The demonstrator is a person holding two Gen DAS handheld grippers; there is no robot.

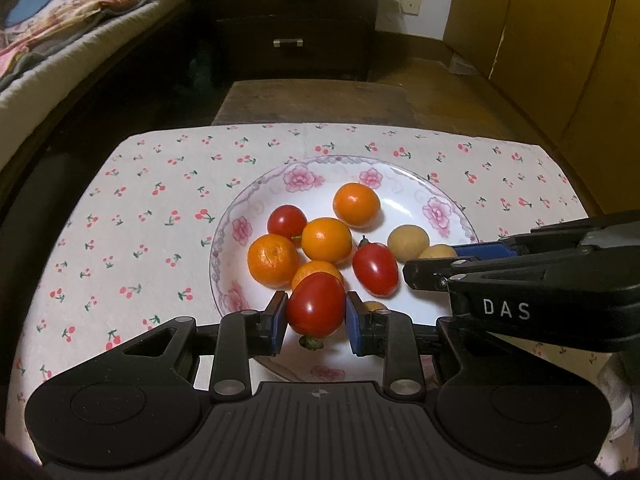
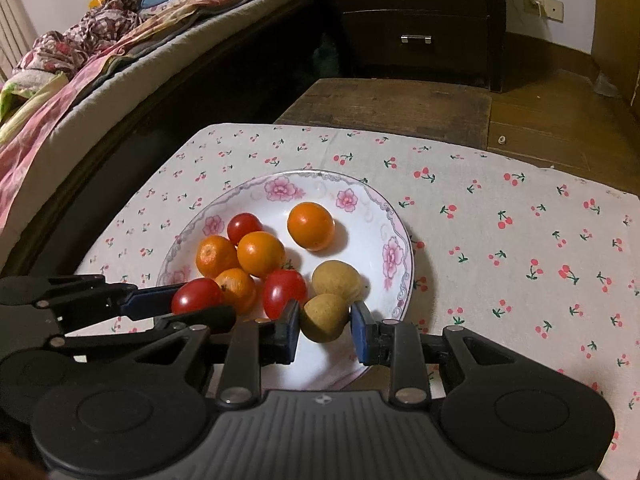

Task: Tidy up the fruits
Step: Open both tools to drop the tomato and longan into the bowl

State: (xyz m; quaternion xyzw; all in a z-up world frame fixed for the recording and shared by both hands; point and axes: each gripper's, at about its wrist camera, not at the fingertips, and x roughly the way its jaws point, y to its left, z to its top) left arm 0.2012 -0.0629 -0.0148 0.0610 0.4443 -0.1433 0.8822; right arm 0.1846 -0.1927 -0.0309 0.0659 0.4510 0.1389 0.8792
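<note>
A white flowered plate (image 1: 240,216) (image 2: 400,240) holds several small oranges (image 1: 356,205), red cherry tomatoes (image 1: 375,269) and a tan longan (image 2: 337,278). My left gripper (image 1: 316,314) is shut on a red cherry tomato (image 1: 316,300) over the plate's near side. Its blue pads press both sides of the tomato, whose stem points down. In the right wrist view the left gripper (image 2: 200,305) comes in from the left with that tomato (image 2: 196,296). My right gripper (image 2: 326,326) is shut on a second tan longan (image 2: 323,318). It enters the left wrist view from the right (image 1: 436,261).
The plate stands on a cherry-print cloth (image 2: 520,240) over the table. Beyond the far edge are a low wooden bench (image 2: 392,104), a dark drawer cabinet (image 2: 416,20) and a bed with piled bedding (image 2: 80,60) at left. Yellow wardrobe doors (image 1: 560,40) are at right.
</note>
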